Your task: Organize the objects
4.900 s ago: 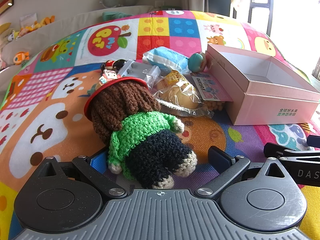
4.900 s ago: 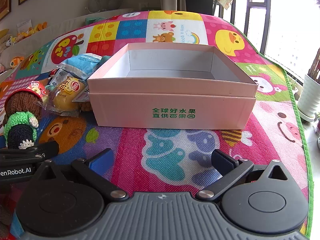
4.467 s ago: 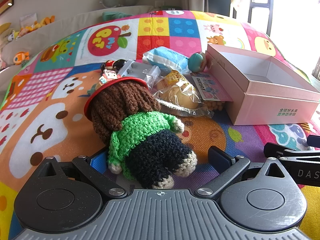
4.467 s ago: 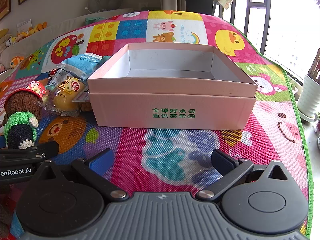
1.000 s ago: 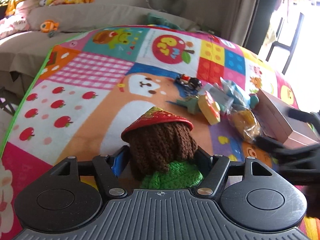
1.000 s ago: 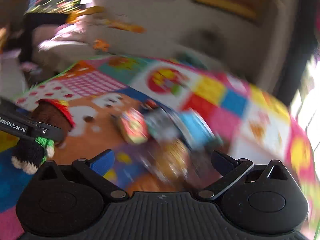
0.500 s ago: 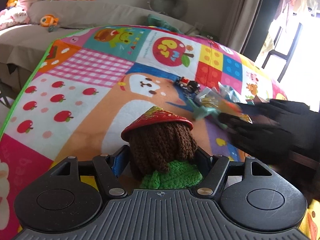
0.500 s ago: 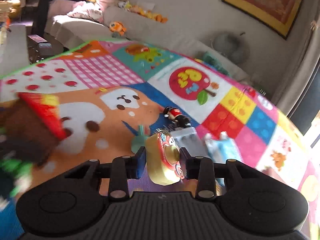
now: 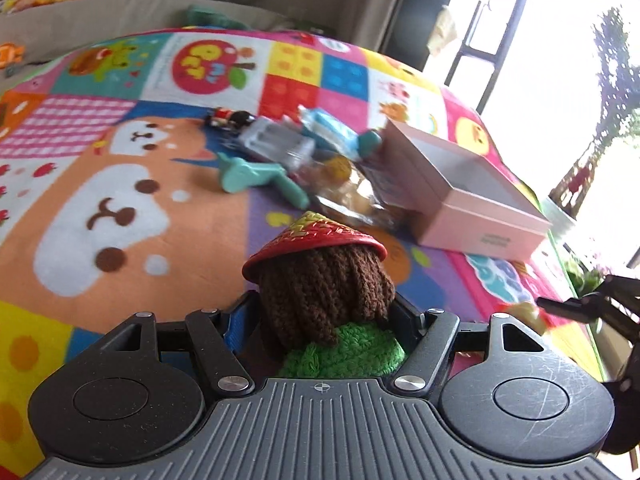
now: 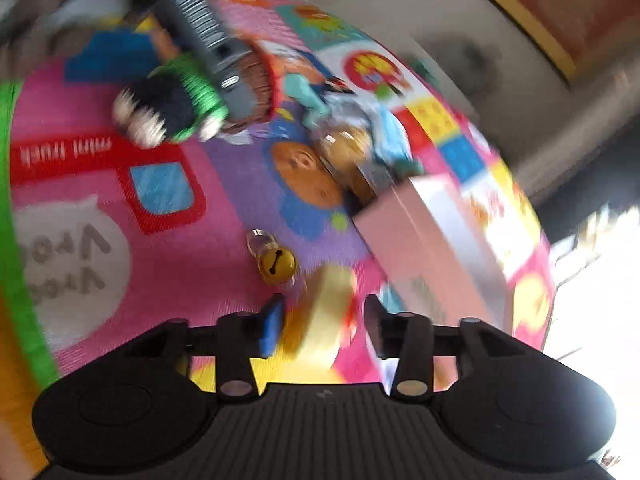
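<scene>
My left gripper (image 9: 322,320) is shut on a crochet doll (image 9: 324,292) with a red hat, brown hair and a green jumper, held above the play mat. The same doll (image 10: 168,108) shows blurred at the upper left of the right wrist view. A round yellow toy (image 10: 324,316) with a red face sits between the pads of my right gripper (image 10: 323,322), whose jaws are opening a little around it. In the left wrist view that right gripper (image 9: 536,308) hangs at the right edge. The open pink box (image 9: 460,184) lies ahead on the right, also seen as pink box (image 10: 432,240).
A gold bell (image 10: 276,266) lies on the mat just ahead of my right gripper. Left of the box lies a pile: a teal toy (image 9: 248,172), a clear snack packet (image 9: 348,188), a blue pack (image 9: 332,128). A sofa stands behind and a bright window to the right.
My right gripper has swung from the pile to the box's near corner, carrying the yellow toy. The left view has turned right, bringing the box into sight, with the doll still gripped.
</scene>
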A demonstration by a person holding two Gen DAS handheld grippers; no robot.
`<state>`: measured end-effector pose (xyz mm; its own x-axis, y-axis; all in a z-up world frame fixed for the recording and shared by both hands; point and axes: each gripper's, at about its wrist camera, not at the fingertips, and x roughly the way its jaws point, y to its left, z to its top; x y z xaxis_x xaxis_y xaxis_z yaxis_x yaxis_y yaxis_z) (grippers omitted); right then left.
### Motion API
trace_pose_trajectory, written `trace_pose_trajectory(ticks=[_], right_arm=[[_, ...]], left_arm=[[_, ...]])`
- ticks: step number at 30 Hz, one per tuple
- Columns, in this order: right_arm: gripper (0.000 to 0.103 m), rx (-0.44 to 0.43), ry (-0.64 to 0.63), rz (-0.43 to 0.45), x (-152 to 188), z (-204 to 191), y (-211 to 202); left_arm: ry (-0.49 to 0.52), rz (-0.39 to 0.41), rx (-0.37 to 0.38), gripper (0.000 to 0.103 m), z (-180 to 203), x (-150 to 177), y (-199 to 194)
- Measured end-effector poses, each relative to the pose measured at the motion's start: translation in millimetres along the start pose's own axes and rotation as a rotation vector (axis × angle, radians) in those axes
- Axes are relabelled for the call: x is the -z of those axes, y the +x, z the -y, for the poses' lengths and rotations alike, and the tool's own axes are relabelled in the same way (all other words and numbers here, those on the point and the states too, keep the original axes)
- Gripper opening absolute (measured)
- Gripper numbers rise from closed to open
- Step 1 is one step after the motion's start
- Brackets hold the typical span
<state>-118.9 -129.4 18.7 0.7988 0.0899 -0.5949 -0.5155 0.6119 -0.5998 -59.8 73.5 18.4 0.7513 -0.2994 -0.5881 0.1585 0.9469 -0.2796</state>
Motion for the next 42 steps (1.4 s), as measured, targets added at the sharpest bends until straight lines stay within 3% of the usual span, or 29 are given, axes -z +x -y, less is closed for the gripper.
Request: trace_pose_trajectory(ticks=[2, 4, 8, 11, 14, 19, 20, 21, 23, 25, 30, 34, 36, 39, 42], right_arm=[[0.061, -0.048, 0.155, -0.009, 5, 16, -10], [0.066, -0.128, 0.324, -0.011, 13, 33, -16], [0.067, -0.260, 0.609, -0.017, 29, 54, -14], [0.067, -0.266, 0.686, -0.006, 29, 57, -1], [0.066, -0.176, 0.589, -0.036, 24, 50, 11], [0.066, 0.186, 0.287, -0.068, 34, 46, 15], [0.066, 0.197, 0.293, -0.067, 36, 50, 14], [0.066, 0.158, 0.345, -0.056, 37, 58, 9], [0.068, -0.012, 0.515, -0.023, 39, 76, 2], [0.068, -0.138, 0.598, 0.003, 35, 82, 4], [0.068, -0.171, 0.464, 0.022, 24, 65, 25], [0.068, -0.236, 0.491, 0.032, 18, 74, 51], [0.063, -0.264, 0.530, 0.032, 14, 80, 59], [0.062, -0.260, 0.542, 0.054, 15, 80, 49], [0.062, -0.234, 0.533, 0.118, 20, 83, 20]], left_arm=[[0.012, -0.009, -0.004, 0.074, 6, 2, -2], [0.025, -0.020, -0.006, 0.074, 10, 4, -3], [0.042, -0.031, -0.016, 0.074, 16, 6, -4], [0.046, -0.036, -0.026, 0.074, 19, 6, -3], [0.056, -0.042, -0.032, 0.074, 20, 5, -3], [0.042, -0.040, -0.033, 0.074, 21, 5, -1], [0.043, -0.040, -0.031, 0.074, 22, 4, 0], [0.044, -0.041, -0.027, 0.074, 23, 4, 1], [0.052, -0.043, -0.021, 0.074, 26, 4, 3], [0.058, -0.045, -0.021, 0.074, 27, 4, 3], [0.051, -0.052, -0.020, 0.074, 25, 5, 1], [0.063, -0.060, -0.040, 0.074, 30, 5, 2], [0.074, -0.067, -0.053, 0.074, 33, 4, 1], [0.081, -0.071, -0.056, 0.072, 35, 4, -2], [0.082, -0.061, -0.008, 0.071, 42, -9, -4]])
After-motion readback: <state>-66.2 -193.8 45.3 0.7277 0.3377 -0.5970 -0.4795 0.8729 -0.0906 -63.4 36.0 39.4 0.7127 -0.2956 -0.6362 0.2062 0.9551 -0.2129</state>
